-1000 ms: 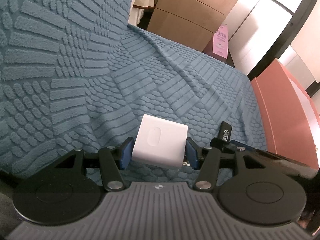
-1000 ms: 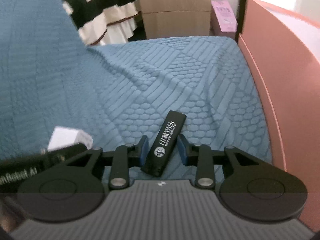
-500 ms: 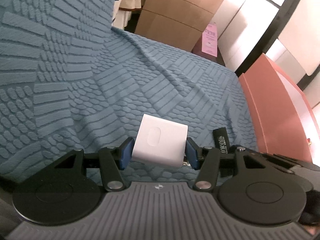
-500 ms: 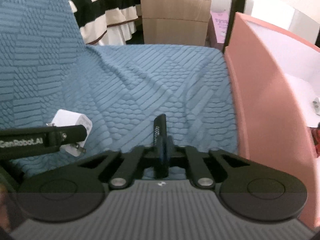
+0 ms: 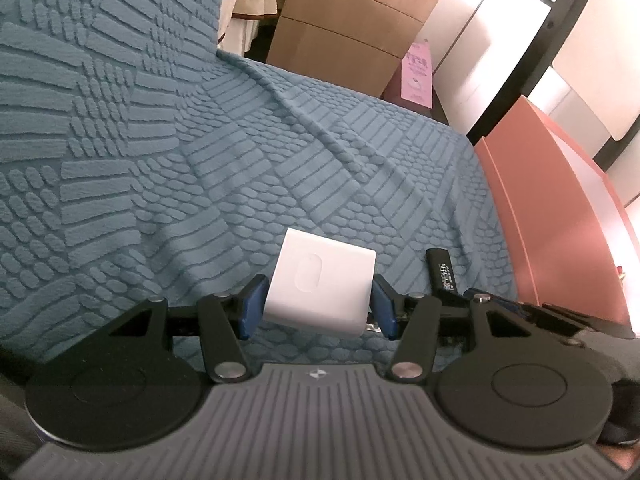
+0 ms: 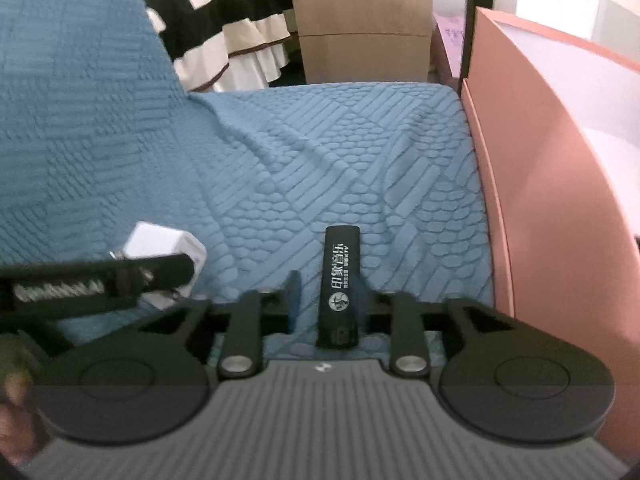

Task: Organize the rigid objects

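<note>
Change: since half a second ago the right gripper has gone from pinched together on the narrow edge of the black stick to jaws opening, with the stick now face-up between them; the white charger sits in the left gripper as before.
Left gripper: clamped on a white, rounded-cube plastic wall charger; both blue pads press its sides, and a metal prong shows at its lower right corner.
Right gripper: jaws opening; the black, flat rectangular lighter-like stick with white printed characters stands between them, lying against the right pad, with a gap to the left pad.
Charger location: held above the blue textured bedspread, not resting on it; in the right wrist view it shows at the left, behind the left gripper's black finger.
Stick location: over the bedspread, near the pink cardboard box wall on the right; whether its lower end touches the fabric cannot be told.
Background: beige wooden drawer cabinet and striped black, white and orange bedding beyond the bed's edge.
</note>
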Available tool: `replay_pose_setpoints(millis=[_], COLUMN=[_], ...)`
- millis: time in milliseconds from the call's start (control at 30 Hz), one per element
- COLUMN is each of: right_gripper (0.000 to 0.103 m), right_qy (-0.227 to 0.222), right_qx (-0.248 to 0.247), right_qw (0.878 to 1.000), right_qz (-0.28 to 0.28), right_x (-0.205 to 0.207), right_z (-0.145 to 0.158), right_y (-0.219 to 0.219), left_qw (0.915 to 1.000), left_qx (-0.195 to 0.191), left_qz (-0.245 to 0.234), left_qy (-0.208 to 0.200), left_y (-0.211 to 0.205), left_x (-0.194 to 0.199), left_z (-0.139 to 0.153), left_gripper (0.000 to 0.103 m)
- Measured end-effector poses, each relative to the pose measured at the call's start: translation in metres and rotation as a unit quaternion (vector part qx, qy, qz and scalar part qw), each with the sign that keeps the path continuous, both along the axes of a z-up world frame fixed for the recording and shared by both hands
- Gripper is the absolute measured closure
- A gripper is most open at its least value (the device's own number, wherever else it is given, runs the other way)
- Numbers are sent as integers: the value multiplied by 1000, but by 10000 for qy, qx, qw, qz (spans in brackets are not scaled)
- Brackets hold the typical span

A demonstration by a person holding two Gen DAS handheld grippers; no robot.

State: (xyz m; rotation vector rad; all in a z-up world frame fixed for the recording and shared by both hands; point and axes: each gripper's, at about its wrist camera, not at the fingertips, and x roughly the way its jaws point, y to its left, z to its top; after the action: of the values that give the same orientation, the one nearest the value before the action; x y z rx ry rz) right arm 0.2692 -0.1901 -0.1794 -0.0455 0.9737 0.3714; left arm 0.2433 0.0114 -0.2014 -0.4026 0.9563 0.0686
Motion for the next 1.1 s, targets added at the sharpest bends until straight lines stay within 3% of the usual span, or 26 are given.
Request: replay_pose_setpoints(millis=[133, 333, 733, 1100], right_gripper=[73, 77, 77, 77], right_qy=[-174, -257, -276, -726], right_qx=[-533, -709, -3, 388], right_qw=[9983, 9968, 9996, 9964], right_qz=[150, 267, -29, -180], right_x=[-2, -8, 2, 6], right_z=[-12, -5, 54, 124], right_y=[10, 14, -25, -63], left_qw=[10000, 10000, 9990, 9976], left_qx=[-41, -68, -314, -357], left_qz=[17, -38, -232, -325], left_qy=[-12, -55, -210, -487], left_y=[2, 0, -5, -11], left_x=[-1, 0, 3, 12], left_z=[1, 4, 33, 80], left_gripper=[42, 42, 42, 42])
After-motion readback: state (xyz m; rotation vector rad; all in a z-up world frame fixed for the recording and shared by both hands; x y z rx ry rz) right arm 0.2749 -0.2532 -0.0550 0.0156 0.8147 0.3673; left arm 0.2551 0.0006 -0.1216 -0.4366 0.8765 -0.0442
